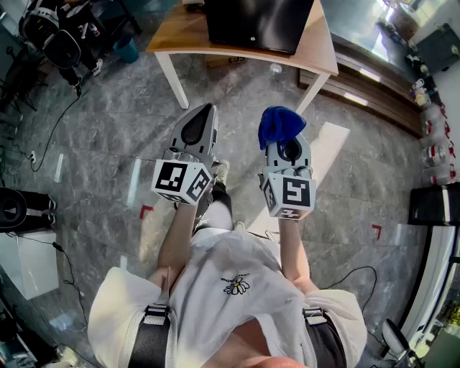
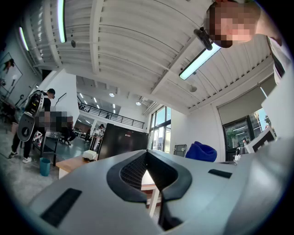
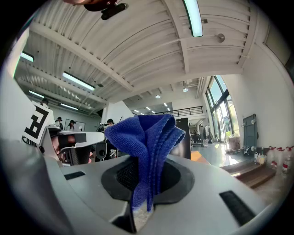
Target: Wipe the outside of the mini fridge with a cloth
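Our left gripper holds its fingers pressed together with nothing between them. Our right gripper pinches the blue cloth, which bunches above its fingertips. The black mini fridge stands on the wooden table, well beyond both pairs of fingertips

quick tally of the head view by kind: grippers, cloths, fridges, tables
grippers: 2 (left gripper, right gripper)
blue cloth: 1
mini fridge: 1
wooden table: 1
total: 5
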